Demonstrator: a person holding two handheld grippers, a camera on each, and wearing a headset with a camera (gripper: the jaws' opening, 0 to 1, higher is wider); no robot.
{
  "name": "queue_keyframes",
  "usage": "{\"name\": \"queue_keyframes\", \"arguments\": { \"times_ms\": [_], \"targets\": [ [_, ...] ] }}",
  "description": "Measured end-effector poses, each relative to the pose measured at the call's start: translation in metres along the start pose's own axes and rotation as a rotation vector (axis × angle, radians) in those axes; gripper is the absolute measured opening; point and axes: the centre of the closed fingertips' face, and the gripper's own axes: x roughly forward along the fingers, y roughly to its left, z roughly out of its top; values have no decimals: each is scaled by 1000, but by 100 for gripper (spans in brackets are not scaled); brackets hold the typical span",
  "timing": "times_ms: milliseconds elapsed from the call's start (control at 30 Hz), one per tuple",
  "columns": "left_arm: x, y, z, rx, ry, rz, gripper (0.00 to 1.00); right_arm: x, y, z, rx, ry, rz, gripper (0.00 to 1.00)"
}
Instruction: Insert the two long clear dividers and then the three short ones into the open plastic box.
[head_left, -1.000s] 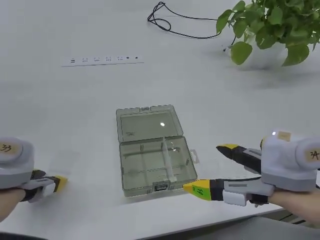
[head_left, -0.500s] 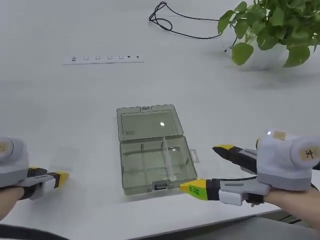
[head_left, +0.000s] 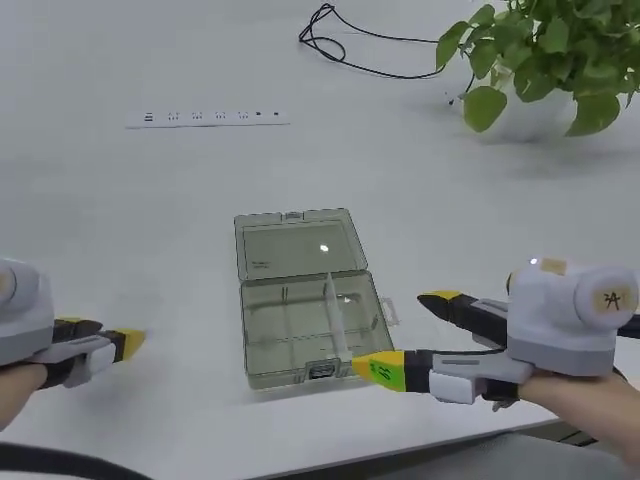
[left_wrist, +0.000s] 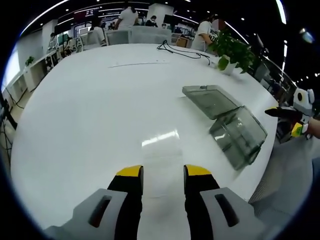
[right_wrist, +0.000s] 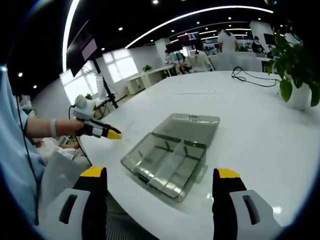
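The clear grey plastic box (head_left: 312, 335) lies open in the middle of the white table, its lid (head_left: 298, 245) flat behind it. One long clear divider (head_left: 335, 322) stands inside, also seen in the right gripper view as a divider (right_wrist: 175, 159) running along the box (right_wrist: 170, 155). A small clear piece (head_left: 388, 312) lies against the box's right side. My right gripper (head_left: 405, 335) is wide open just right of the box's front corner, holding nothing. My left gripper (head_left: 105, 335) hovers low at the far left with a narrow gap between its jaws and nothing in it. From the left gripper view the box (left_wrist: 235, 132) is off to the right.
A white power strip (head_left: 208, 118), a coiled black cable (head_left: 350, 45) and a potted plant (head_left: 545, 50) sit at the back of the table. The table's front edge (head_left: 300, 455) runs close under both grippers. People and desks stand far behind.
My right gripper has slid a little left and forward, toward the box's front right corner. The left gripper has edged slightly right and up. The box has not moved.
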Motion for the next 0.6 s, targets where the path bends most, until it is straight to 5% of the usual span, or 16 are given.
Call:
{"name": "queue_keyframes", "arguments": {
  "times_ms": [333,600],
  "targets": [
    [-2,-38,42,36,-92,-84,30,2,-10,6,47,-20,-19,83],
    [3,-85,66,76,-141,-178,30,6,-11,19,81,-49,-15,80]
  ]
}}
